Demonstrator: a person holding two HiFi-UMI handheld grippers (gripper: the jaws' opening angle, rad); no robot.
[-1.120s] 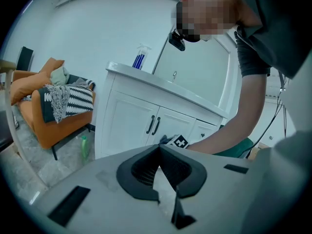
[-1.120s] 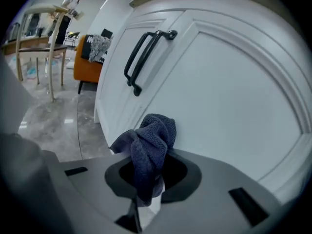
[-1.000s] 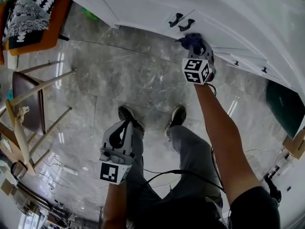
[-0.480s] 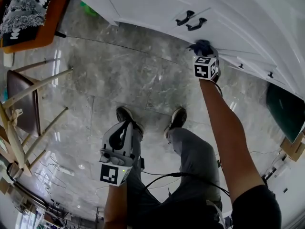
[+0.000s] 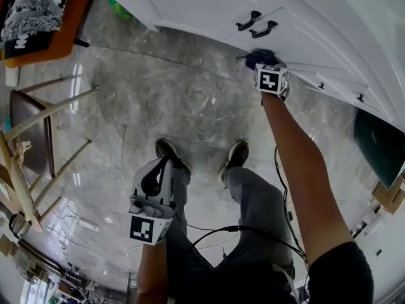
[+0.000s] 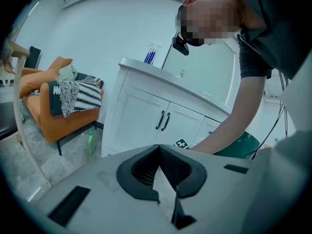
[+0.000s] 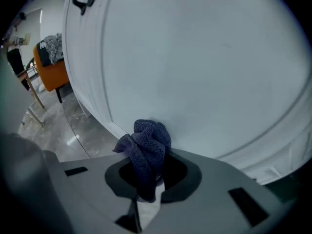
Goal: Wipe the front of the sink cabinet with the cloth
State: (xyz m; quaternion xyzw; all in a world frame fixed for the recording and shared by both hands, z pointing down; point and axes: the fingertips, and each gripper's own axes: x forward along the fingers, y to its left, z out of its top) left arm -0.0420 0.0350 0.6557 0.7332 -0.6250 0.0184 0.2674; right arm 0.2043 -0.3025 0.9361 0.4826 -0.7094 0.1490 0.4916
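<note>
Grey marble floor (image 5: 158, 94) fills most of the head view. The white sink cabinet (image 5: 209, 5) runs along the top edge. In the left gripper view I see its countertop, with a spray bottle (image 6: 151, 52) standing on it.

An orange armchair (image 5: 66, 27) sits left of the cabinet, with a black-and-white throw (image 5: 35, 11) draped over it. A wooden chair (image 5: 35, 132) with a brown seat stands further left. There's a dark green object (image 5: 380, 144) at the right edge, and I can't tell what it is.

The operator stands facing the cabinet, with both shoes (image 5: 237, 152) flat on the floor.

The left gripper (image 5: 157, 173) is held low by the left leg, well apart from the cabinet. In its own view the jaws are together, with nothing between them.

The right gripper (image 5: 261, 63) is stretched out on a straight arm to the cabinet front. Its jaws are clamped on the cloth (image 7: 146, 150), a dark blue knit bunched into a wad that sticks out past the tips. The wad is pressed against the white door panel, low on the door near its bottom rail. From the head view, the contact spot is just below the pair of black door handles (image 5: 256, 24) on the centre doors.

Smaller black pulls (image 5: 359, 97) show on the drawers to the right. A small green bottle (image 6: 90, 141) stands on the floor between the armchair and the cabinet's end panel.
</note>
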